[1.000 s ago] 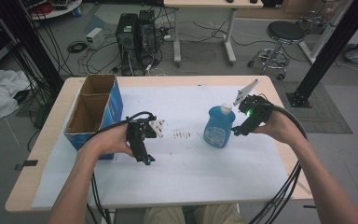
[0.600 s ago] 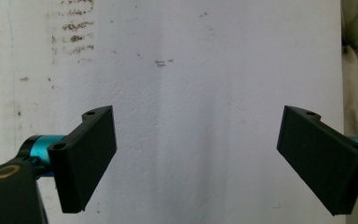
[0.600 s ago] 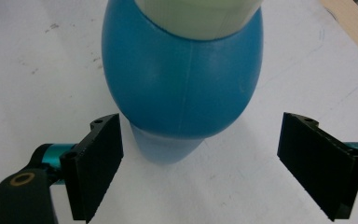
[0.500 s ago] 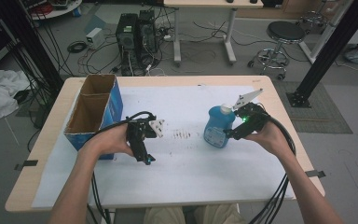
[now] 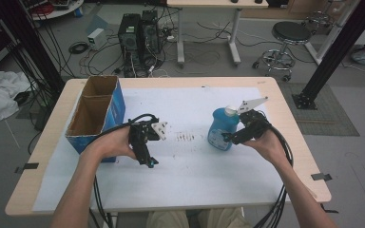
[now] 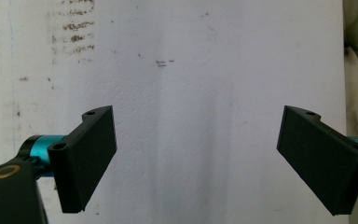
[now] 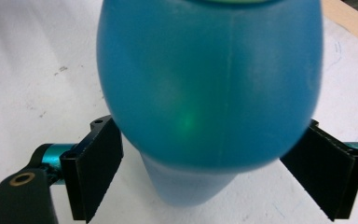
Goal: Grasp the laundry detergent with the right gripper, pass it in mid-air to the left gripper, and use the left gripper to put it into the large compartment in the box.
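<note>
A blue bottle (image 5: pixel 220 129) with a white cap stands upright on the white sheet (image 5: pixel 195 180), right of the middle. My right gripper (image 5: pixel 229 137) is at the bottle's right side, low down. In the right gripper view the bottle (image 7: pixel 209 70) sits between the two jaws of that gripper (image 7: pixel 209 128), which is open, one jaw on each side. My left gripper (image 5: pixel 148 161) is held over the sheet left of the middle, well away from the bottle. In the left gripper view it (image 6: pixel 198 126) is open, with bare sheet between its jaws.
A cardboard box (image 5: pixel 115 110) with blue sides stands open-topped at the table's left. Dark smudges (image 5: pixel 186 137) mark the sheet between the grippers. Cables trail from both grippers over the table's near edge. Computer towers (image 5: pixel 140 33) and a stool (image 5: pixel 285 38) stand on the floor behind.
My right gripper has moved left and down to the bottle, so its jaws now sit on either side of it. The left gripper has stayed in place.
</note>
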Demonstrator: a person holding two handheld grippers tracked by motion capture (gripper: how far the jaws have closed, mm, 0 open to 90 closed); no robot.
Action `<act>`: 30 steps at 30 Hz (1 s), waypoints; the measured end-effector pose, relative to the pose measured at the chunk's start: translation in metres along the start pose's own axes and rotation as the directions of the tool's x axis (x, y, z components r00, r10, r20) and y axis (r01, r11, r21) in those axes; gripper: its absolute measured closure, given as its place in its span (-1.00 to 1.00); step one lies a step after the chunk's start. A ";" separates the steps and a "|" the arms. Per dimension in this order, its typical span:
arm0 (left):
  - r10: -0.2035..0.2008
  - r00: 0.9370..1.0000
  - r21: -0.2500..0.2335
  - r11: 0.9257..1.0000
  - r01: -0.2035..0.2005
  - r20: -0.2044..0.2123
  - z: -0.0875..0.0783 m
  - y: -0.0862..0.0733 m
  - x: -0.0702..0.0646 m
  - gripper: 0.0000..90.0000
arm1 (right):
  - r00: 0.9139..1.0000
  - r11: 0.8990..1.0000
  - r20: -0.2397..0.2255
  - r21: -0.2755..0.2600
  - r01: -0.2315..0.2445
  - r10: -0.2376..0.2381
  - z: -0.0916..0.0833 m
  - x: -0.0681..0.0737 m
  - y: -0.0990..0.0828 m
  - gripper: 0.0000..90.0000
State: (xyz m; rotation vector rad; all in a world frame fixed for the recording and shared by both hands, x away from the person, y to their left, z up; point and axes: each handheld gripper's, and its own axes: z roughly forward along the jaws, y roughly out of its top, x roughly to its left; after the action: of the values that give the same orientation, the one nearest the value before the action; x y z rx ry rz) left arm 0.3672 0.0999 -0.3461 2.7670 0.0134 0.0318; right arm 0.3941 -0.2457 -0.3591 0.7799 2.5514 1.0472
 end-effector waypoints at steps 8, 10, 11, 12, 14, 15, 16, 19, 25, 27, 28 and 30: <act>-0.001 1.000 -0.002 1.000 0.001 0.001 0.001 -0.001 0.000 -0.74 | 1.000 0.999 -0.006 -0.028 -0.022 0.022 0.008 0.000 -0.004 -0.70; -0.003 1.000 -0.001 1.000 0.003 0.001 0.001 -0.001 0.000 -0.74 | 1.000 0.999 -0.005 -0.032 -0.022 0.022 0.009 0.000 -0.005 -0.70; -0.001 1.000 0.000 1.000 0.001 0.002 0.001 -0.001 0.000 -0.74 | 1.000 0.999 -0.003 -0.034 -0.022 0.022 0.010 0.000 -0.005 -0.70; -0.003 1.000 0.000 1.000 0.003 0.002 0.001 -0.001 0.000 -0.74 | 1.000 0.999 -0.006 -0.045 -0.028 0.028 0.010 0.000 -0.006 -0.70; -0.002 1.000 0.000 1.000 0.002 0.003 0.001 -0.001 0.000 -0.74 | 0.999 0.998 -0.008 -0.048 -0.033 0.033 0.011 0.000 -0.006 -0.70; -0.002 1.000 0.000 1.000 0.002 0.003 0.001 -0.001 0.000 -0.74 | 1.000 0.998 -0.008 -0.052 -0.031 0.030 0.011 0.000 -0.006 -0.70; -0.002 1.000 0.001 1.000 0.002 0.004 0.001 -0.001 0.000 -0.74 | 1.000 0.998 -0.008 -0.052 -0.031 0.030 0.011 0.000 -0.006 -0.70; -0.002 1.000 -0.001 1.000 0.002 0.003 0.002 -0.001 0.000 -0.74 | 0.999 0.998 -0.001 -0.059 -0.034 0.034 0.013 0.000 -0.006 -0.70; -0.008 1.000 -0.008 1.000 0.008 0.003 0.003 -0.003 0.000 -0.74 | 0.999 0.997 0.000 -0.060 -0.039 0.039 0.016 0.001 -0.009 -0.64; -0.008 1.000 -0.008 1.000 0.008 0.004 0.003 -0.003 0.000 -0.74 | 0.999 0.997 -0.005 -0.067 -0.041 0.041 0.016 0.001 -0.009 -0.63; -0.011 1.000 -0.008 1.000 0.011 0.004 0.003 -0.003 -0.001 -0.74 | 0.999 0.997 -0.003 -0.069 -0.042 0.042 0.016 0.001 -0.009 -0.63; -0.007 1.000 -0.009 1.000 0.007 0.003 0.003 -0.004 0.000 -0.74 | 0.999 0.997 0.001 -0.070 -0.044 0.044 0.016 0.001 -0.010 -0.63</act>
State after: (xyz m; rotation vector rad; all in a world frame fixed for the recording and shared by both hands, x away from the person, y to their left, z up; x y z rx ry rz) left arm 0.3669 0.1021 -0.3505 2.7581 0.0227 0.0255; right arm 0.3966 -0.2420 -0.3769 0.8213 2.4920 1.1415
